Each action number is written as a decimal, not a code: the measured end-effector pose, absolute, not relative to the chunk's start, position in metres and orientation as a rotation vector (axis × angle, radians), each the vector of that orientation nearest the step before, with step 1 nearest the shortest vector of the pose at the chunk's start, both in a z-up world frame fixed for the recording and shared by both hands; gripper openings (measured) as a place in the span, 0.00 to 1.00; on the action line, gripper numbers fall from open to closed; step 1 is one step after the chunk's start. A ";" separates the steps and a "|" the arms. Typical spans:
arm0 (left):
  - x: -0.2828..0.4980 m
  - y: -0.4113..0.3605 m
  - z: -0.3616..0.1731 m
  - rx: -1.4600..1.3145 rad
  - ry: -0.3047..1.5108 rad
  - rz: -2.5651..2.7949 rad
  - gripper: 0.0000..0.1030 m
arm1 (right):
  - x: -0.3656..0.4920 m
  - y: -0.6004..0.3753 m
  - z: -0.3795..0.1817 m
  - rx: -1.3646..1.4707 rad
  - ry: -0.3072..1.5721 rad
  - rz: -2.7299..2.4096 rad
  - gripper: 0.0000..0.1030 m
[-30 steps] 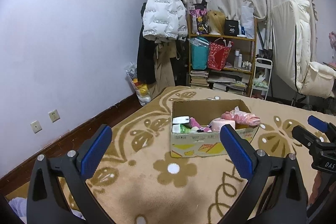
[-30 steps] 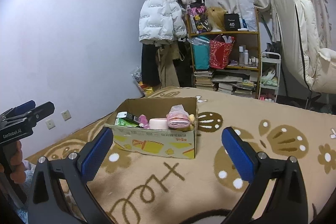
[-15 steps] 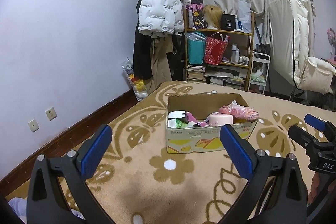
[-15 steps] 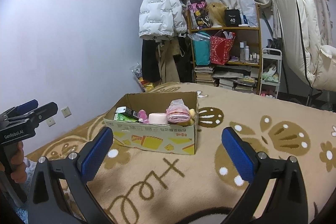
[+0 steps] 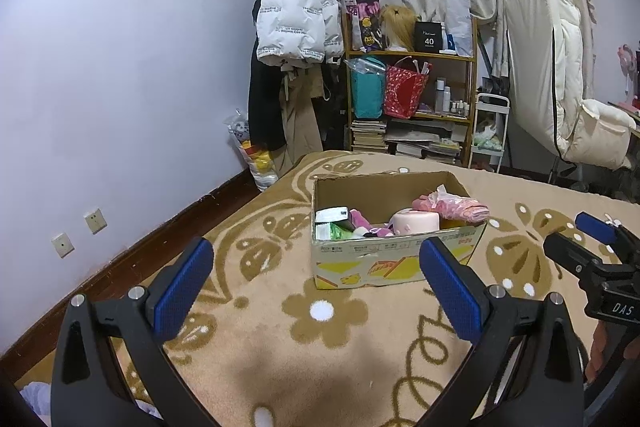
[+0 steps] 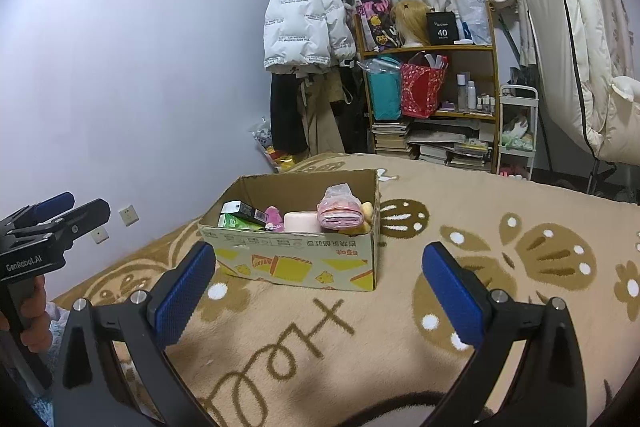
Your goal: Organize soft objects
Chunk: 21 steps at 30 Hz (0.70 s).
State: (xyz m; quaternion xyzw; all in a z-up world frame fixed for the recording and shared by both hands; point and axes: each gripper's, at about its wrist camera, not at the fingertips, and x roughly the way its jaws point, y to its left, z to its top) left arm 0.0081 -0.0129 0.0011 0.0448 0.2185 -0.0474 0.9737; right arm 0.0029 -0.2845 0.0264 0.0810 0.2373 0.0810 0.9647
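**Q:** Beige floral blanket (image 6: 460, 203) under everything — what sat on it, from the left across?

**A:** At the left, the left gripper (image 5: 316, 285) hovered with its blue pads wide apart, holding nothing. Ahead of it stood the cardboard box (image 6: 296, 263), open-topped. Inside, left to right: a green packet (image 6: 236, 223), a dark-labelled carton (image 6: 244, 209), a pink plush (image 6: 274, 217), a pale pink round roll (image 6: 300, 222) and a bagged pink cloth (image 6: 339, 213) against the right wall. The right gripper (image 6: 318, 289) was likewise spread and empty.

**Q:** So sorted, or about to be?

**A:** Either fitted: soft things gathered in, or waiting to come out. No loose item showed on the blanket.

**Q:** And handling them well?

**A:** I judged a gentle pinch on the cloth's folded edge wiser than squeezing its slippery bag, keeping clear of the box rim.
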 end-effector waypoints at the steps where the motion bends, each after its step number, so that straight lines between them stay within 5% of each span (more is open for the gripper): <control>1: 0.008 -0.013 0.001 0.093 0.440 -0.094 0.99 | 0.003 -0.284 0.026 0.165 0.480 0.165 1.00; 21: 0.012 -0.009 -0.001 0.069 0.458 -0.092 0.99 | 0.003 -0.279 0.022 0.170 0.483 0.166 1.00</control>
